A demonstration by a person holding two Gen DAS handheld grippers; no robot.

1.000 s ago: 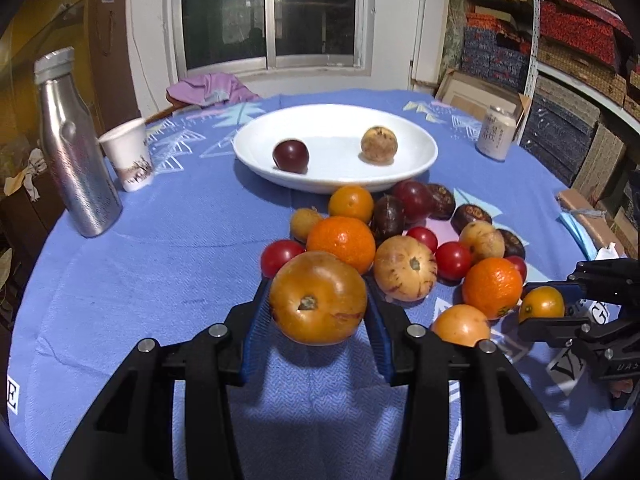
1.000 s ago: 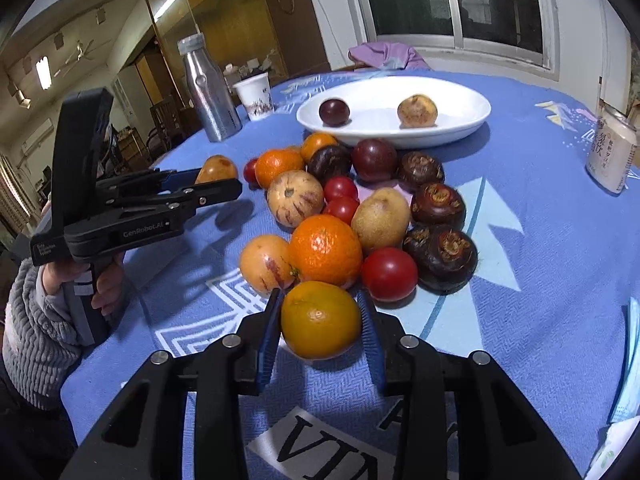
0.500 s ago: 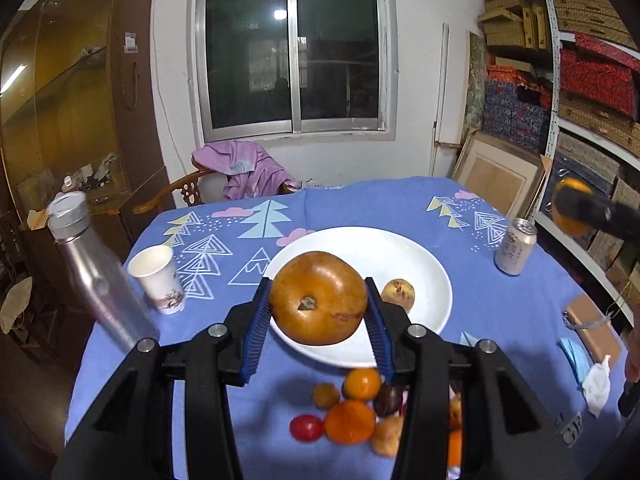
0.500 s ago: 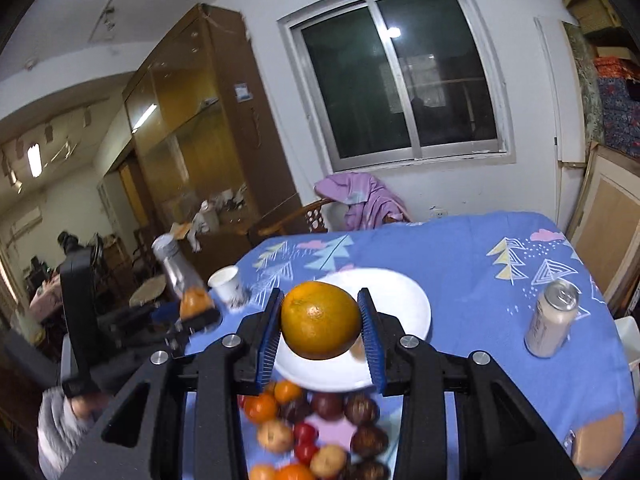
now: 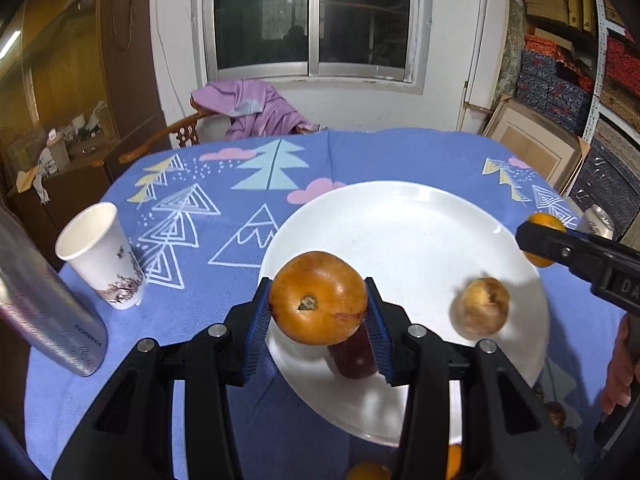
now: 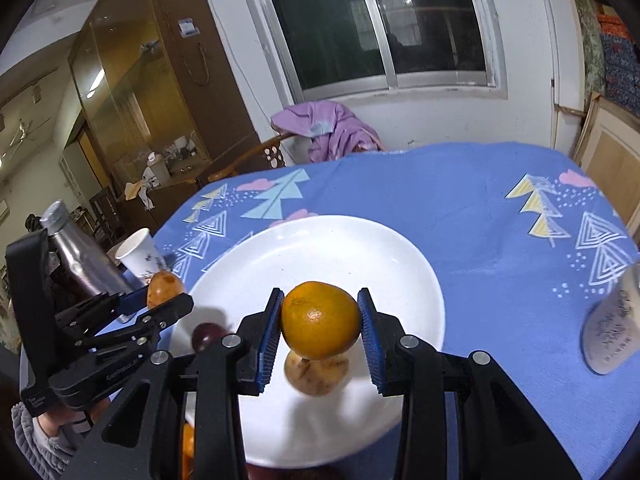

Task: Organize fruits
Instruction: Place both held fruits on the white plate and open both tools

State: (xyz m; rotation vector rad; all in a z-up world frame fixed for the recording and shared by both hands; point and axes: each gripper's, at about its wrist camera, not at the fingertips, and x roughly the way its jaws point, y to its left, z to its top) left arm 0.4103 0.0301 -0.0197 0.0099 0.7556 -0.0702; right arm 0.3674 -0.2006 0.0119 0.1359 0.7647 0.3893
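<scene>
Surface: blue print tablecloth [image 5: 360, 152], white plate [image 5: 400, 216].
L gripper [image 5: 318, 312]: clamped on brownish-orange fruit [image 5: 318, 298].
R gripper [image 6: 320, 324]: clamped on orange [image 6: 320, 322].
Writing: bottle [image 5: 44, 312], can [image 6: 612, 328] text illegible.

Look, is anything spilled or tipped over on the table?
Nothing stands out. The paper cup stands upright, the white plate sits flat on the blue tablecloth, and each gripper firmly holds one fruit above it. The leaning bottle is likely lens distortion.
</scene>
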